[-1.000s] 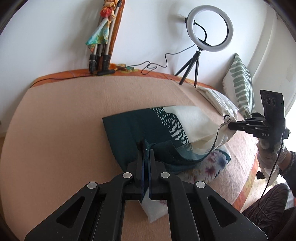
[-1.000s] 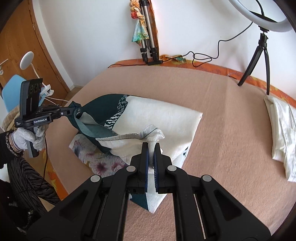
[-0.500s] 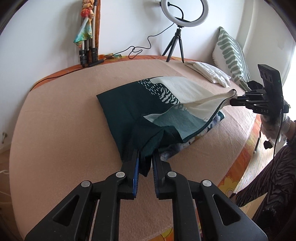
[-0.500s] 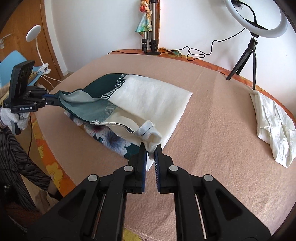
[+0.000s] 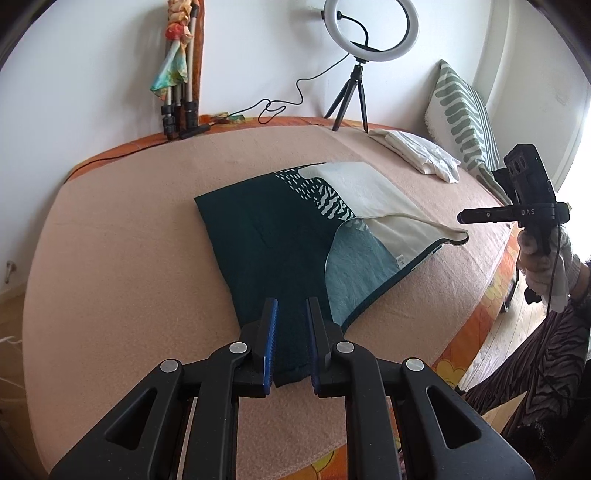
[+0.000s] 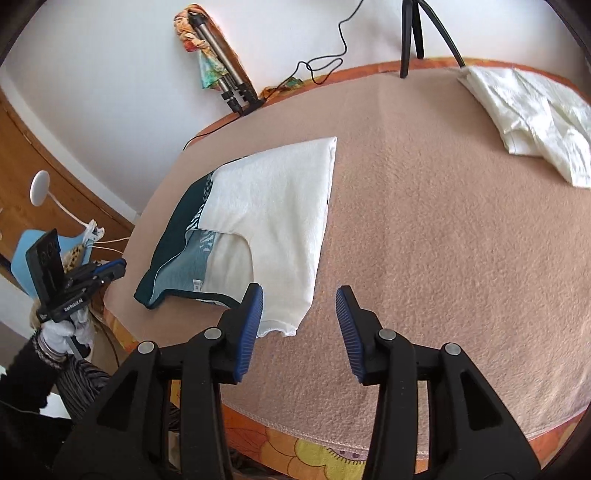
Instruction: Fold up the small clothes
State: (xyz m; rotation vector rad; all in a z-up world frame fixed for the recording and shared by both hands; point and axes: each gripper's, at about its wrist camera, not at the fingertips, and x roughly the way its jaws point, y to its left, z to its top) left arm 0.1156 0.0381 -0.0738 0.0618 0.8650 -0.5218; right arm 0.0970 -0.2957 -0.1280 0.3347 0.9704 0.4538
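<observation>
A small garment [image 5: 280, 229], dark green on one side and cream on the other, lies folded flat on the peach blanket [image 5: 129, 258]. My left gripper [image 5: 293, 302] hovers over its near dark green corner. Its jaws stand a little apart, the cloth lies flat between them, and the pads do not press it. My right gripper [image 6: 299, 295] is opening, with nothing between its jaws. The garment's cream corner [image 6: 280, 325] lies just beside its left finger. From the left wrist view the right gripper [image 5: 461, 217] points at the cream hem from a short gap away.
A folded white cloth [image 6: 532, 118] lies at the far right of the bed, beside a striped pillow [image 5: 461, 118]. A ring light on a tripod [image 5: 371, 29] and a bundle of folded tripods [image 5: 181, 74] stand at the wall. The orange flowered bed edge [image 5: 480, 314] is near.
Both grippers brought the lifted hem down and let go, so the garment now lies flat. The right jaws have spread wide, and the left jaws have parted slightly.
</observation>
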